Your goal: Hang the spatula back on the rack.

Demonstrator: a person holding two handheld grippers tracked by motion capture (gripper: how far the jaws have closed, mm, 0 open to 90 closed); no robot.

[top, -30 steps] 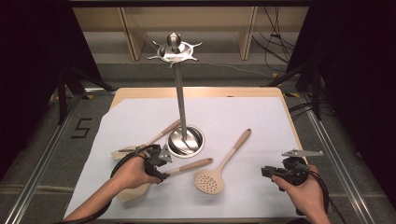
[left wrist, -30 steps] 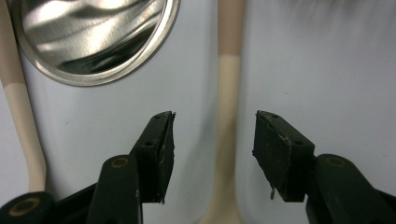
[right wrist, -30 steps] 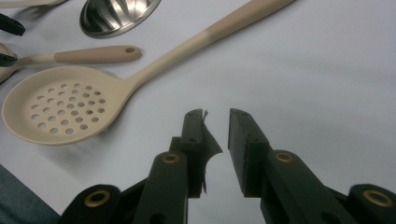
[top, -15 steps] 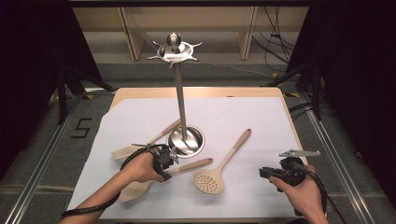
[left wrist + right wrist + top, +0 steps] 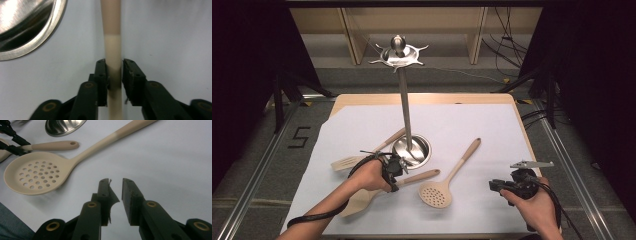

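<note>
A pale wooden spoon (image 5: 419,176) lies on the white sheet in front of the steel stand's round base (image 5: 412,150). My left gripper (image 5: 398,172) sits over its handle. In the left gripper view the jaws have just been closing, and the left gripper (image 5: 114,72) now presses both pads on the handle (image 5: 111,37). A perforated wooden skimmer (image 5: 435,192) lies to the right of it. My right gripper (image 5: 493,185) rests at the front right, held in a hand. In the right gripper view it (image 5: 115,187) stands slightly open over bare sheet, and the skimmer (image 5: 37,176) lies ahead to the left.
The stand's tall pole ends in a hooked top (image 5: 398,52) with nothing hanging on it. A slotted wooden turner (image 5: 347,162) lies left of the base, behind my left hand. The white sheet (image 5: 492,130) covers a wooden table with dark floor and rails on both sides.
My left hand has slid right along the spoon and lowered onto its handle, and its jaws have closed on it. The right hand has stayed still.
</note>
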